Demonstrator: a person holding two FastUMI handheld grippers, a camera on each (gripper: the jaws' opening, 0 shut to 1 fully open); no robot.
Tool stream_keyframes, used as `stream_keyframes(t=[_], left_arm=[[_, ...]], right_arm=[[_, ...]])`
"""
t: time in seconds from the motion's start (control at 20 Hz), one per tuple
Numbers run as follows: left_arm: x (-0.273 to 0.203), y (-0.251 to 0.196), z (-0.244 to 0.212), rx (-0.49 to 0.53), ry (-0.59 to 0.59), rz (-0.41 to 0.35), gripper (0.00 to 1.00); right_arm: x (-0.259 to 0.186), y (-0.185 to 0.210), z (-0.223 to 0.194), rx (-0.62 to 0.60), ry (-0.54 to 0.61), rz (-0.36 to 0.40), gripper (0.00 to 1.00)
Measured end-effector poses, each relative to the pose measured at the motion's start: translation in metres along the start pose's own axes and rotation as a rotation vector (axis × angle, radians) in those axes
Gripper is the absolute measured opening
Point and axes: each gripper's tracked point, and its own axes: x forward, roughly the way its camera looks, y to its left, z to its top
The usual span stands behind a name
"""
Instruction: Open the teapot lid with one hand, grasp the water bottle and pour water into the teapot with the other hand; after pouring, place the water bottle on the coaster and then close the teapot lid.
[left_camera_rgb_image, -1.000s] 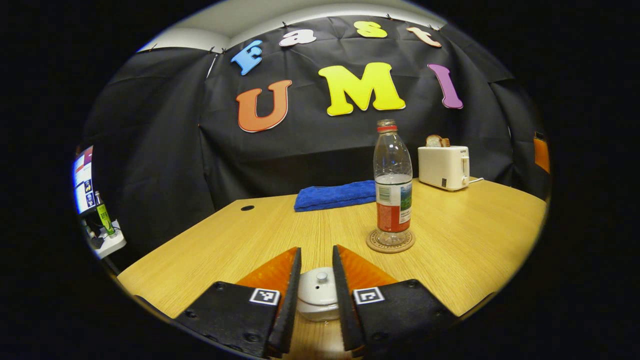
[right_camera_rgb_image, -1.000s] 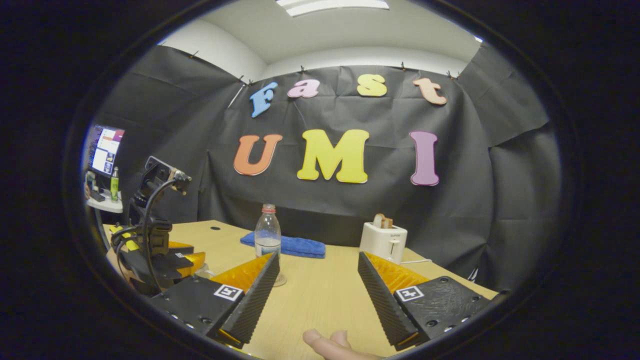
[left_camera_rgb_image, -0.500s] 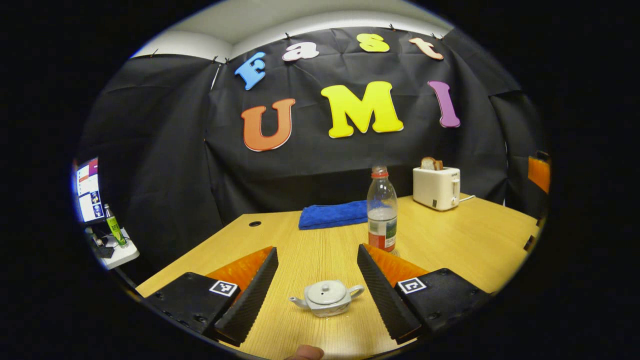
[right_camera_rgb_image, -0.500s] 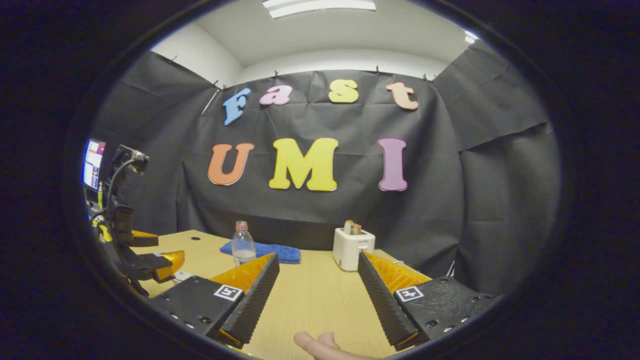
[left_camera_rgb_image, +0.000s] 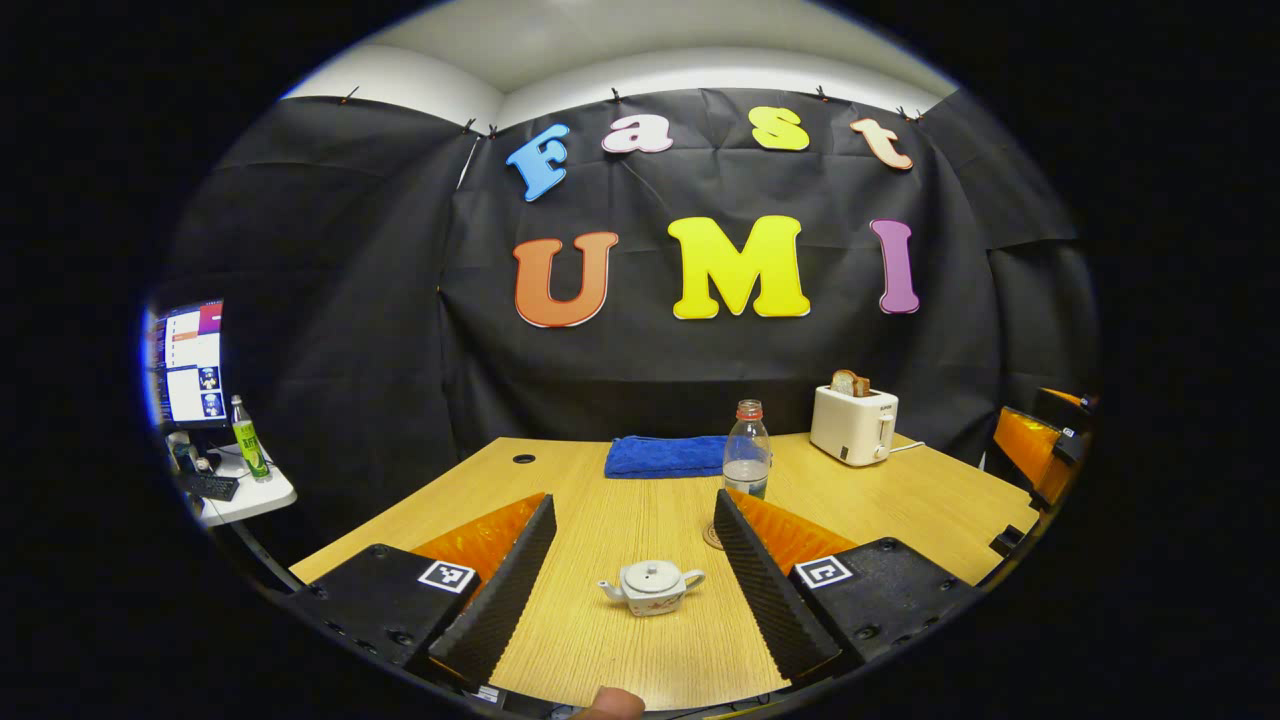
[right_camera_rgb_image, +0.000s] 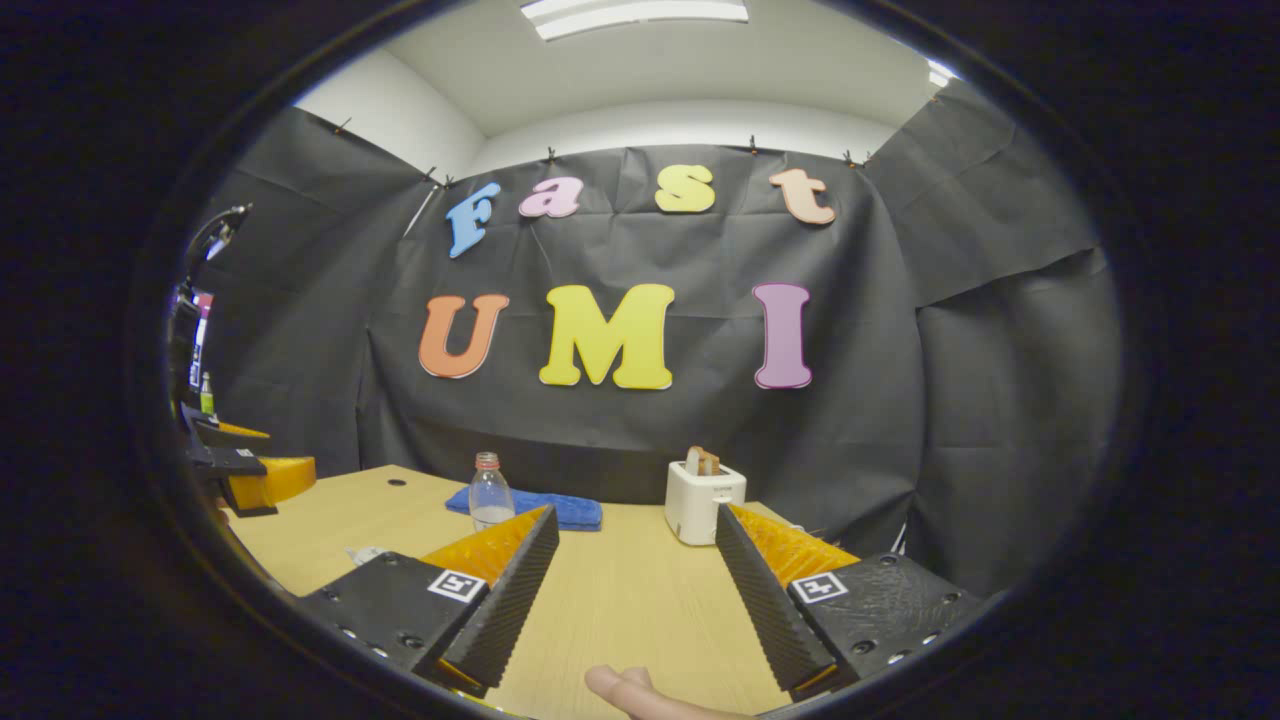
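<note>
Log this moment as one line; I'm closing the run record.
left gripper: open | right gripper: open | small white ceramic teapot: lid on | clear plastic water bottle: upright

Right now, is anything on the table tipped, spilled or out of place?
Nothing stands out. The teapot sits upright with its lid on, the bottle stands upright on the coaster, and the table looks dry. Both grippers are open and hold nothing.
</note>
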Motion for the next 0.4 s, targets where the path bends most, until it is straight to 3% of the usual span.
stream_keyframes(t=[0.15,0.2,0.4], left_arm=[[-0.0025,-0.0063,0.0085,0.024,-0.029,-0.013,1.00],[-0.0032,-0.0077,0.0068,0.029,-0.034,-0.017,1.00],[0.0007,-0.0077,0.0014,0.031,-0.027,-0.013,0.99]], right_arm=[[0.0010,0.0000,-0.0034,-0.020,0.012,-0.005,0.96],[0.0012,0.0000,-0.0043,-0.018,0.016,-0.003,0.93],[0.0041,-0.0023,-0.0071,-0.019,0.026,-0.005,0.97]])
